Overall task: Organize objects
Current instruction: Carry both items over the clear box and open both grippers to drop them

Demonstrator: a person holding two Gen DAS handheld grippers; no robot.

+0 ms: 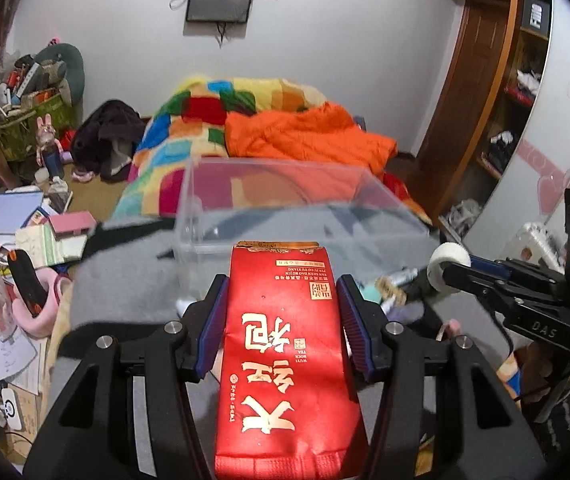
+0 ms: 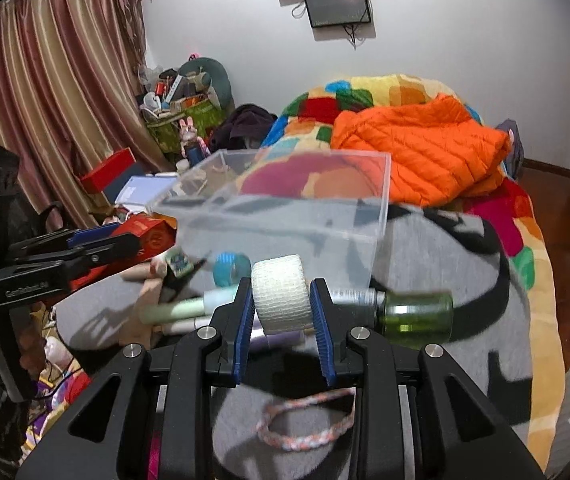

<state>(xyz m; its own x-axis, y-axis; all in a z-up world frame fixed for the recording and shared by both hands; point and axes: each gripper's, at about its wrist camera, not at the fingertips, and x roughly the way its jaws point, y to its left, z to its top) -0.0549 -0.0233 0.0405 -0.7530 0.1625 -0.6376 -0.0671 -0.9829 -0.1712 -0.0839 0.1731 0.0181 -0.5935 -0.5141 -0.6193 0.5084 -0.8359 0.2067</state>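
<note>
My left gripper [image 1: 281,292] is shut on a red tea packet [image 1: 281,344] with gold lettering, held above the grey blanket [image 1: 125,280] just in front of a clear plastic box [image 1: 285,204]. In the right wrist view my right gripper [image 2: 281,292] is shut on a white bandage roll [image 2: 281,296]. That roll [image 1: 447,262] also shows at the right of the left wrist view. The clear box [image 2: 285,204] stands just beyond it. The left gripper [image 2: 97,248] with the red packet [image 2: 153,236] shows at the left there.
On the blanket lie a green glass bottle [image 2: 417,316], a blue tape roll [image 2: 229,268], pale tubes [image 2: 177,308] and a braided bracelet [image 2: 305,424]. An orange jacket [image 2: 417,152] lies on the colourful quilt [image 1: 189,128] behind the box. Books and clutter [image 1: 25,224] fill the floor at left.
</note>
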